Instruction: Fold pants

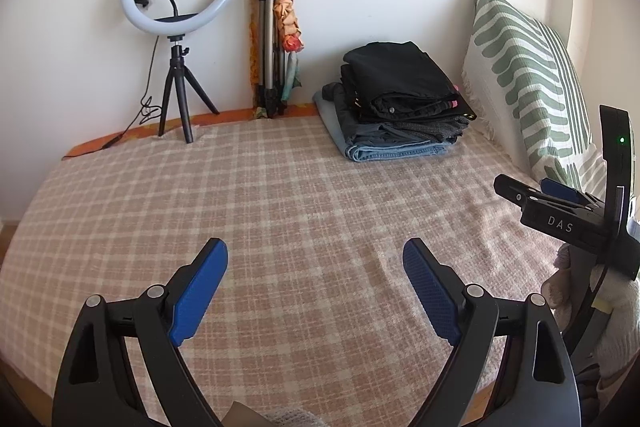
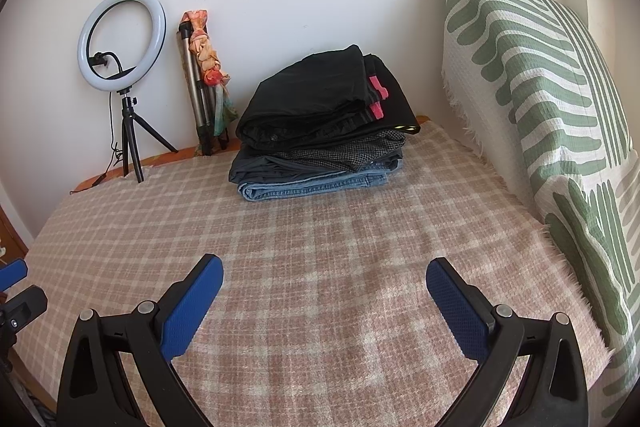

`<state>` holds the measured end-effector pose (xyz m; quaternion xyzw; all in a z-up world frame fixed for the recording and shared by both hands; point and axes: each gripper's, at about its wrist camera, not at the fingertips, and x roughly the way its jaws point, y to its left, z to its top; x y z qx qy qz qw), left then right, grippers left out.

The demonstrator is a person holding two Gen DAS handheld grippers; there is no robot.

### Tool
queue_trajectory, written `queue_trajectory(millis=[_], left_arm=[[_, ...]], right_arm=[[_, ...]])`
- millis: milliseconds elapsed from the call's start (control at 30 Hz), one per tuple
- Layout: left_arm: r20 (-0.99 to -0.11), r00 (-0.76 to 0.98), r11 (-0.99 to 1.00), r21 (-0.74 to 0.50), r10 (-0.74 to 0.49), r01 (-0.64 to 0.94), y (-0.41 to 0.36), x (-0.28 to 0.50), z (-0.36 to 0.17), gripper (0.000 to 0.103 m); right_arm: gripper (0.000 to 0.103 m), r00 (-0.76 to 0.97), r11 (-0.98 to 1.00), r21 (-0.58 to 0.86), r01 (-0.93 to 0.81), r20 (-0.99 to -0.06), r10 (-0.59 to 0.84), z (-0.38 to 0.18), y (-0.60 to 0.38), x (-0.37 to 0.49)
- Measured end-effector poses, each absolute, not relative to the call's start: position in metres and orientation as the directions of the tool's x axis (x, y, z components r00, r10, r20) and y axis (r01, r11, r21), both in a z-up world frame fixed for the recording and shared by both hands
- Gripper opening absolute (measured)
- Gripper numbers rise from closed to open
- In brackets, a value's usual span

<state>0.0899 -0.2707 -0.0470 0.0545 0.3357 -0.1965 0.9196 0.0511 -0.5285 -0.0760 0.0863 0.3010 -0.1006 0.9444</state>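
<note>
Left wrist view: the left gripper (image 1: 315, 253) hovers with jaws spread wide and empty over a bed (image 1: 280, 195) covered in a pink checked blanket. The right gripper (image 2: 324, 269) is likewise wide and empty. A stack of folded pants (image 2: 320, 135) sits at the far side by the wall, well apart from both grippers, beside a green-patterned pillow (image 2: 540, 99). No unfolded pair is in view, so this seems a pause between garments; fetching another pair likely comes next. The bed's near edge is cut off.
</note>
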Motion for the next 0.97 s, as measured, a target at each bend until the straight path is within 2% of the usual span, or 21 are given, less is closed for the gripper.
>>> queue_trajectory(millis=[967], left_arm=[[-0.607, 0.726, 0.915, -0.004, -0.323, 0.404, -0.2696, 0.0831, -0.042, 0.09]], right_arm=[[0.103, 0.792, 0.965, 0.105, 0.242, -0.595, -0.134, -0.0793, -0.5285, 0.053]])
